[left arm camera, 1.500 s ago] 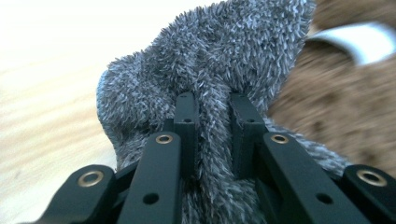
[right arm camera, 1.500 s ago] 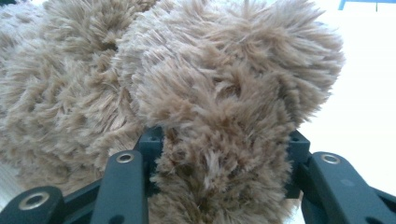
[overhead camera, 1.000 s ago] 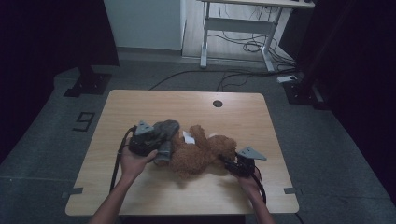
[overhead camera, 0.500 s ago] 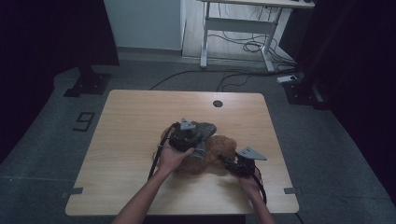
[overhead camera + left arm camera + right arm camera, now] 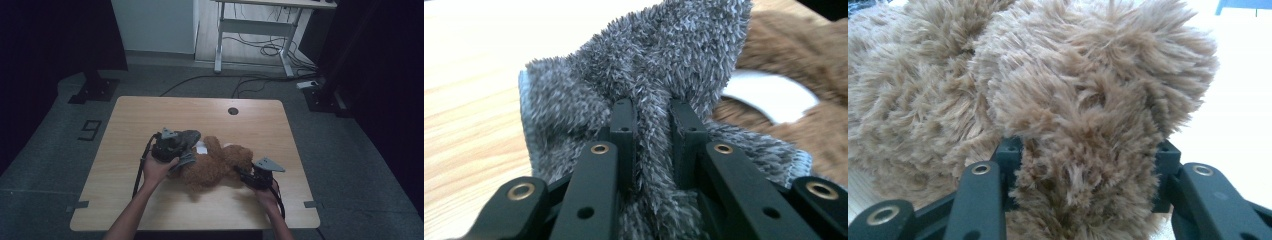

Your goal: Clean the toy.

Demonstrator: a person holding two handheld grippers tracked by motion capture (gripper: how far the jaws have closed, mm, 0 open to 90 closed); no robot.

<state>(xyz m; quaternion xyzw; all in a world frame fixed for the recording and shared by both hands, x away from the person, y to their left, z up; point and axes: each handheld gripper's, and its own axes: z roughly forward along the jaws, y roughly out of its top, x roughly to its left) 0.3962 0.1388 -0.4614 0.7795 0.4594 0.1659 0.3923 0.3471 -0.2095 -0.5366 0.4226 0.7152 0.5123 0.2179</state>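
A brown teddy bear (image 5: pixel 215 165) lies on the wooden table (image 5: pixel 150 115), between my two grippers. My left gripper (image 5: pixel 184 150) sits at the bear's left side, shut on a fold of fuzzy grey cloth (image 5: pixel 189 136). In the left gripper view the cloth (image 5: pixel 649 60) bunches up between the jaws of my left gripper (image 5: pixel 653 115), with the bear (image 5: pixel 804 55) and its white tag (image 5: pixel 769 95) just behind. My right gripper (image 5: pixel 245 176) is at the bear's right end. There its jaws stand wide, clamped on a thick lump of the bear's fur (image 5: pixel 1048 75).
A round cable hole (image 5: pixel 233 111) sits near the table's far edge. Tape marks (image 5: pixel 77 205) lie at the front corners. Beyond the table stand a white desk frame (image 5: pixel 260 30) and floor cables (image 5: pixel 260 50). Bare tabletop lies left and far of the bear.
My left gripper swung right over the bear with the grey cloth, then came back left to the bear's left side. My right gripper has stayed on the bear.
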